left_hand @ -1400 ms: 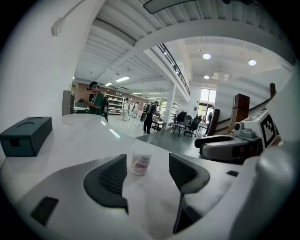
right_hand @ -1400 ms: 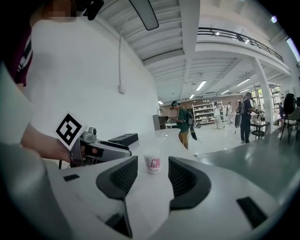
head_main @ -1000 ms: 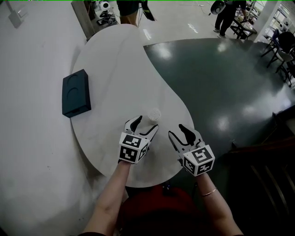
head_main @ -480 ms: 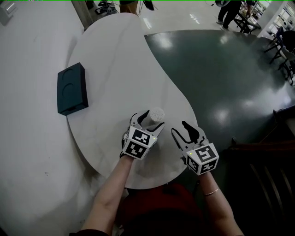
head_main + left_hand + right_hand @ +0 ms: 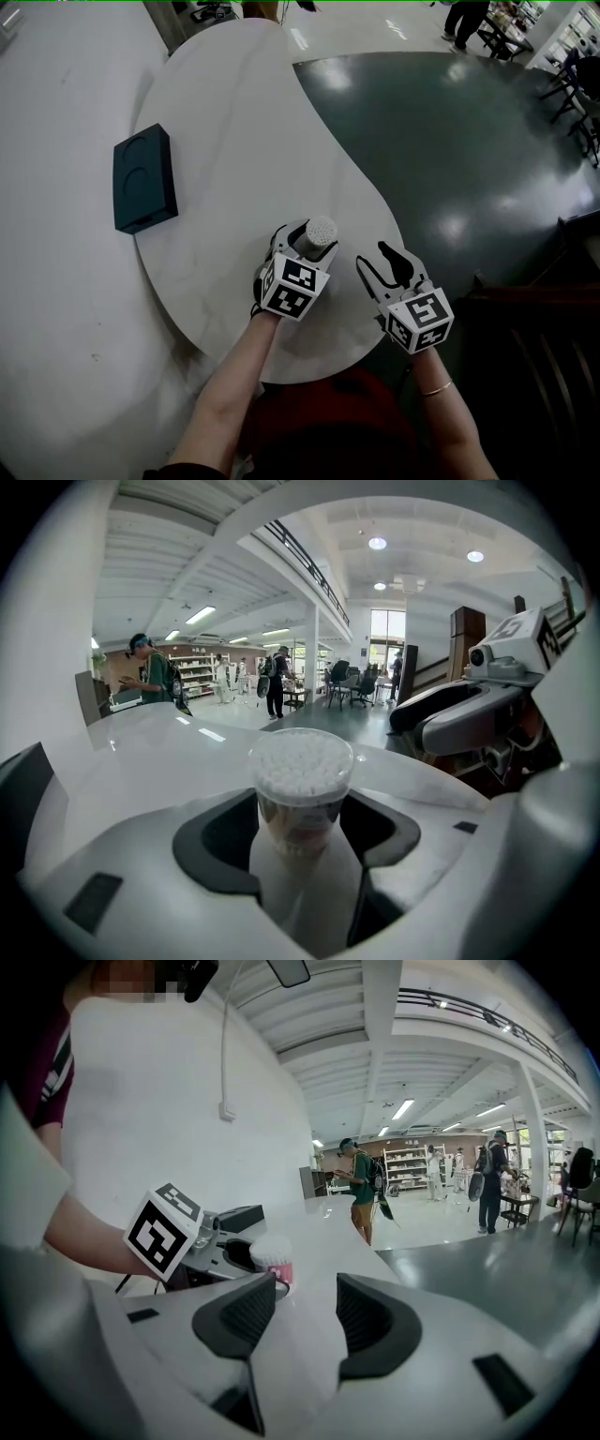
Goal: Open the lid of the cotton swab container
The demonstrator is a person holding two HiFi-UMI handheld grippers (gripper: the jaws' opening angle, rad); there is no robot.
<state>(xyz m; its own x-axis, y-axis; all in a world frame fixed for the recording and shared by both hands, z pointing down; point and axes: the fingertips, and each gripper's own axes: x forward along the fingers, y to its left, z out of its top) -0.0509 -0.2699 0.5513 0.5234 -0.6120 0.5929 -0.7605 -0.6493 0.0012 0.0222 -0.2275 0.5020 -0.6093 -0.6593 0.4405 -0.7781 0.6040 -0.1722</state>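
Observation:
The cotton swab container [image 5: 319, 231] is a clear round tub full of white swabs, with its lid on, upright near the front right edge of the white table [image 5: 234, 122]. My left gripper [image 5: 305, 242] is round its body, and the pads lie against both sides [image 5: 300, 827]. In the left gripper view the tub [image 5: 300, 780] fills the gap between the jaws. My right gripper [image 5: 377, 260] hovers open and empty just to the right, apart from the tub. In the right gripper view [image 5: 307, 1312] the tub [image 5: 270, 1252] shows to the left, beyond the jaws.
A dark teal box [image 5: 143, 178] lies at the table's left edge. The table's curved right edge runs close under my right gripper, with dark glossy floor [image 5: 450, 141] beyond it. People [image 5: 155, 672] stand far off in the hall.
My left gripper has moved forward and down so the tub, earlier ahead of its open jaws, now sits between them. The right gripper has hardly moved.

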